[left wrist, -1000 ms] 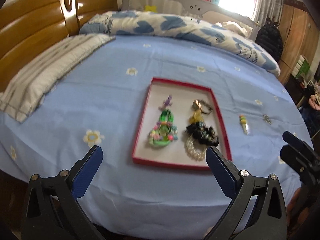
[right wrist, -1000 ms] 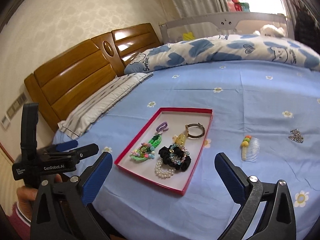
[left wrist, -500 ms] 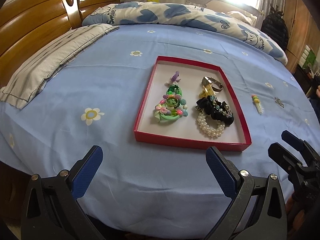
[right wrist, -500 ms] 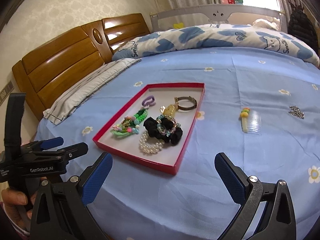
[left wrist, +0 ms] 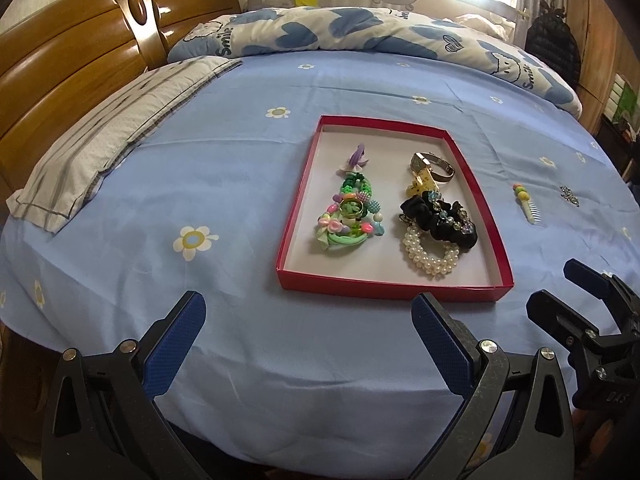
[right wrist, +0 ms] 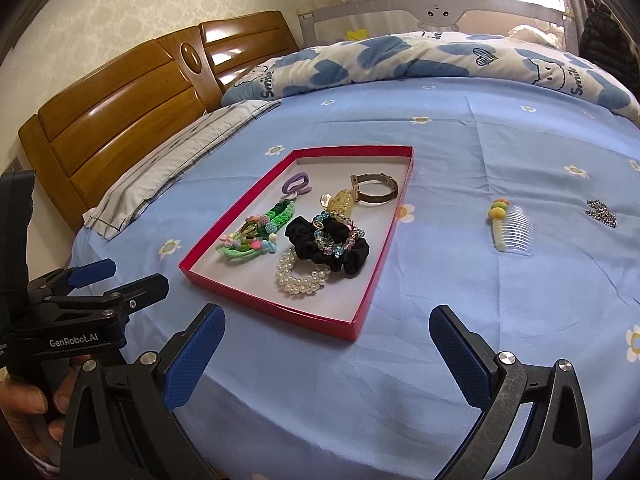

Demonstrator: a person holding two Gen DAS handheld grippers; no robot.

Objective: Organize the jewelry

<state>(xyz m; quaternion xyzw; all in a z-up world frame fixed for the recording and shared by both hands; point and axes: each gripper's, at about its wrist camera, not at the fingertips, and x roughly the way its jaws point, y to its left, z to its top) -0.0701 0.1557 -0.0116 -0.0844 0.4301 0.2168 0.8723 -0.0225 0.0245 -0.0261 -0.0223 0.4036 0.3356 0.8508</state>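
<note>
Red-walled tray (left wrist: 394,294) sits mid-bed on bare blue sheet (left wrist: 240,184); left claw (left wrist: 308,334) and right claw (right wrist: 326,350) gape empty.

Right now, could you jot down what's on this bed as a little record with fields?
surface: blue flowered bedsheet
container: red tray, open top
in tray: pearl bracelet, black scrunchie, watch, green braided band
outside tray: hair comb, sparkly brooch
left gripper: open, empty
right gripper: open, empty
</note>
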